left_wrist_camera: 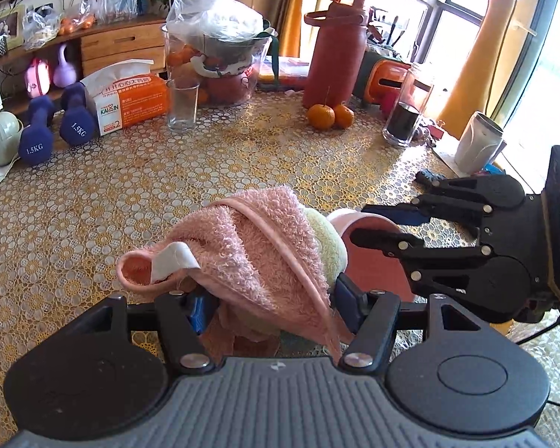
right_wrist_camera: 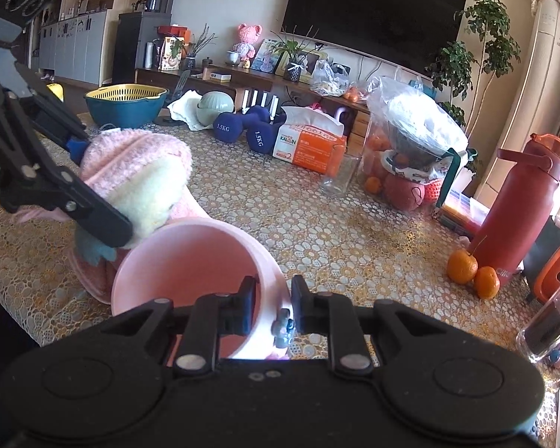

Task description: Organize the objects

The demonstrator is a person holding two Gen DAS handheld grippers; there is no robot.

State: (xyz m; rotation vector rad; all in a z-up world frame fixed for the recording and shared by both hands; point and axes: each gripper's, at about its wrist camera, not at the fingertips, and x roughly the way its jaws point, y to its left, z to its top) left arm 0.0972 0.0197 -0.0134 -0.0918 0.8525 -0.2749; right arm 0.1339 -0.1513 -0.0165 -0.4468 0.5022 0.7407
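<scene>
My left gripper (left_wrist_camera: 276,308) is shut on a bunched pink towel (left_wrist_camera: 250,239) with a pale green patch, held just above the table. In the right wrist view the towel (right_wrist_camera: 138,164) hangs at the mouth of a pink cup (right_wrist_camera: 190,257), touching its rim. My right gripper (right_wrist_camera: 272,308) is shut on the cup's near rim, one finger inside and one outside. In the left wrist view the right gripper (left_wrist_camera: 369,224) comes in from the right, with the cup (left_wrist_camera: 369,261) tilted toward the towel.
The table has a gold lace cloth (left_wrist_camera: 242,156). On it stand two blue dumbbells (left_wrist_camera: 56,123), a tissue box (left_wrist_camera: 130,97), a glass (left_wrist_camera: 183,104), a bagged fruit bowl (left_wrist_camera: 220,44), a red bottle (left_wrist_camera: 336,48), two oranges (left_wrist_camera: 330,115), a jar (left_wrist_camera: 407,112) and a white mug (left_wrist_camera: 478,142).
</scene>
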